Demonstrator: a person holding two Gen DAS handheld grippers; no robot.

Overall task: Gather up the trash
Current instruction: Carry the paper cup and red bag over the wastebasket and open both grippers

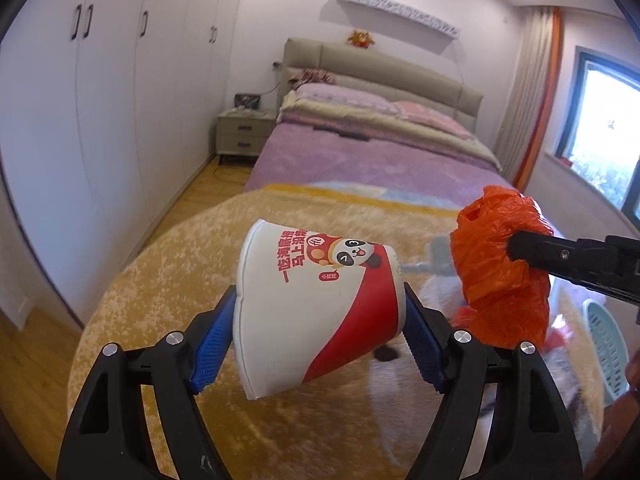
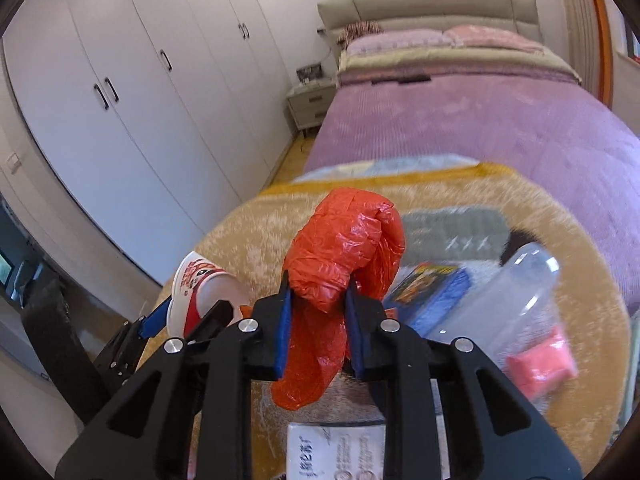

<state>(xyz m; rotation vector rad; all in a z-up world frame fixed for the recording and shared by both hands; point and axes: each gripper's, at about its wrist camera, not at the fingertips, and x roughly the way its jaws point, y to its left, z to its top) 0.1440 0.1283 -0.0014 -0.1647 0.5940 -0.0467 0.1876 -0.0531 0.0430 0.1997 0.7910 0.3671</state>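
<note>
My left gripper (image 1: 320,320) is shut on a white and red paper cup (image 1: 316,308) with a panda print, held tilted on its side above the yellow blanket (image 1: 180,280). My right gripper (image 2: 318,300) is shut on a crumpled orange plastic bag (image 2: 344,248), lifted above the blanket. The bag also shows in the left wrist view (image 1: 496,264) to the right of the cup, with the right gripper's black finger against it. The cup shows in the right wrist view (image 2: 200,288) at the lower left.
On the blanket lie a clear plastic bottle (image 2: 524,292), a blue packet (image 2: 432,292), a pink item (image 2: 540,364) and a white printed packet (image 2: 332,452). A pale green basket (image 1: 608,348) stands at right. A purple bed (image 2: 460,120), white wardrobe (image 1: 100,120) and nightstand (image 1: 244,132) lie beyond.
</note>
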